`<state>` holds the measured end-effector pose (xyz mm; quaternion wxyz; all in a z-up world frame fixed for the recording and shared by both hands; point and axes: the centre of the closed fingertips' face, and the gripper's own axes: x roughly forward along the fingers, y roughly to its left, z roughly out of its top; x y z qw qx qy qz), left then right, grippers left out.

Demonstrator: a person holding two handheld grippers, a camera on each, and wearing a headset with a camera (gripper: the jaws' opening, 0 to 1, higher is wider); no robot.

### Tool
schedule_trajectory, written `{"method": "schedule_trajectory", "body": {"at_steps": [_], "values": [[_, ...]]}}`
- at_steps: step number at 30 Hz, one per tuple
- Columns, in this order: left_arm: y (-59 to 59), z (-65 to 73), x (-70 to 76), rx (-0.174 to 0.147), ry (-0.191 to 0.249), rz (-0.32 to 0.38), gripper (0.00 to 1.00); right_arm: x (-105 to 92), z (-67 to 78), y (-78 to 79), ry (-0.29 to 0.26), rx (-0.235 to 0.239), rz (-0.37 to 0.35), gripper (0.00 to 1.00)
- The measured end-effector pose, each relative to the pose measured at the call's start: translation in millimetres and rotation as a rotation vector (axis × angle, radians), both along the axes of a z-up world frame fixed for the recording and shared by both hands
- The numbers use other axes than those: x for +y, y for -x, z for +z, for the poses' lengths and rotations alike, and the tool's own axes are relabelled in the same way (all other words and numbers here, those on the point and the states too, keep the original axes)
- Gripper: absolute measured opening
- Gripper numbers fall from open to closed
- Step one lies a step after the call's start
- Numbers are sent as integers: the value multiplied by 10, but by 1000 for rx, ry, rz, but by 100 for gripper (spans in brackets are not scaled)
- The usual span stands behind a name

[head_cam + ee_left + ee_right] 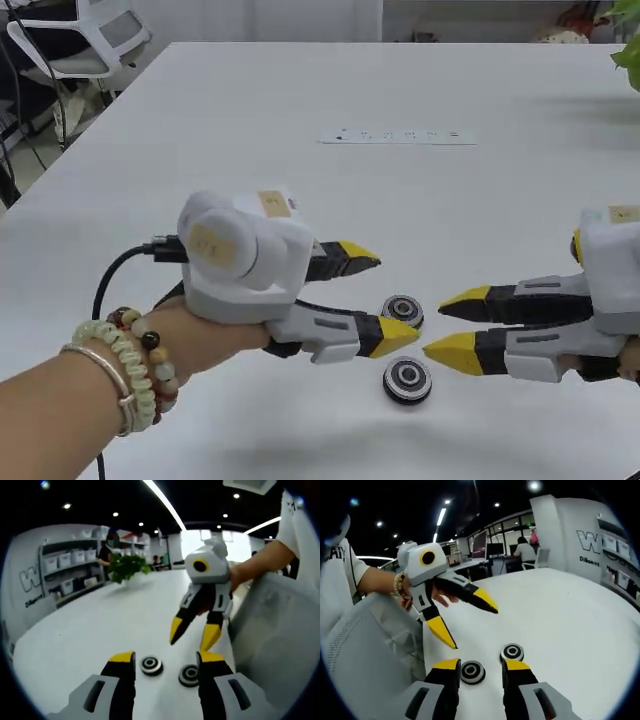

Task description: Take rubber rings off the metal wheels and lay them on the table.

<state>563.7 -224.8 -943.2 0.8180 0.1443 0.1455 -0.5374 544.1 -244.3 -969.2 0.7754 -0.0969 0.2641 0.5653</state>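
Note:
Two small metal wheels with black rubber rings lie flat on the white table [300, 120], one [402, 311] farther from me and one [407, 380] nearer. My left gripper [388, 298] comes in from the left, open, its tips just above and beside the far wheel. My right gripper [437, 327] faces it from the right, open with a narrower gap and nothing held. In the left gripper view, both wheels [151, 665] [189, 675] lie between my own jaws [166, 657], with the right gripper [190, 644] beyond. The right gripper view shows the wheels [472, 672] [512, 652] at its own jaws [482, 665] and the left gripper [474, 628] opposite.
A flat white strip [398, 137] lies farther back on the table. An office chair [90, 40] stands off the far left corner and a green plant [630, 50] at the right edge. A cable trails from the left gripper.

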Motion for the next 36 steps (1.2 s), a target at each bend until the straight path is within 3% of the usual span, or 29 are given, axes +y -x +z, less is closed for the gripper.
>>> {"method": "schedule_trajectory", "body": {"at_steps": [4, 6, 11, 14, 18, 29, 36], "values": [[64, -154, -40, 27, -25, -22, 46, -32, -167, 63, 59, 26, 22, 29], [114, -249, -61, 37, -59, -47, 43, -33, -238, 97, 81, 37, 31, 28], [207, -351, -127, 45, -92, -84, 36, -23, -392, 166, 138, 45, 73, 25], [226, -415, -141, 37, -123, -91, 31, -23, -426, 162, 155, 38, 76, 24], [237, -522, -153, 59, -143, -93, 28, -22, -472, 165, 171, 43, 80, 24], [291, -577, -199, 72, -153, -112, 15, -5, -507, 183, 175, 56, 83, 22], [292, -601, -180, 93, -136, -98, 14, -6, -521, 182, 171, 69, 71, 21]]}}
